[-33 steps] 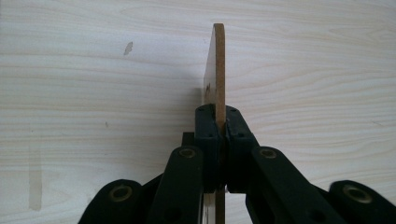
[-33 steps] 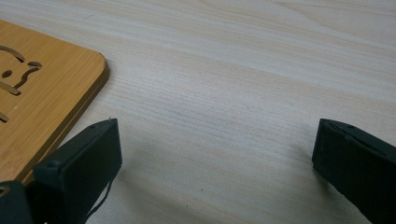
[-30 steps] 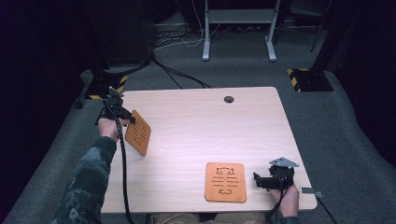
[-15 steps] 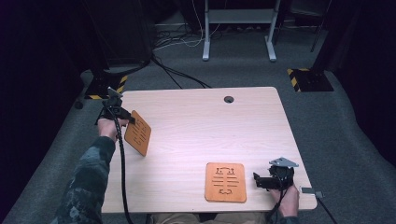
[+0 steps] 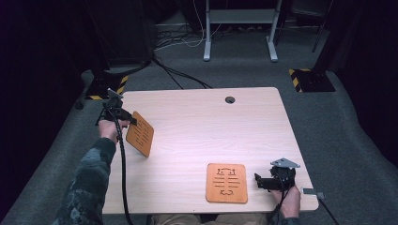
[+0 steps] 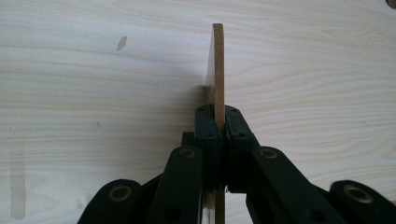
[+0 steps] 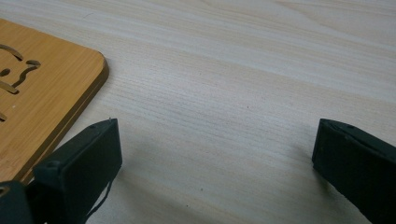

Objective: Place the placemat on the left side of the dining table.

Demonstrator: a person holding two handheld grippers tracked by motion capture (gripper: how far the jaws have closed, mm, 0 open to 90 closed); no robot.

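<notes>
Two orange-brown wooden boards with cut-out slots are on the pale wooden table. My left gripper is shut on the edge of one board, which is held tilted up above the table's left side. In the left gripper view this board shows edge-on between the clamped jaws of the left gripper. The other board lies flat near the front edge. My right gripper rests low just to its right, open, with bare table between its jaws. The right gripper view has that board's corner at the left of the right gripper.
A round cable hole sits near the table's far edge. A black cable trails from the left gripper along the sleeve. Beyond the table stand a dark cabinet and a grey metal frame on carpet.
</notes>
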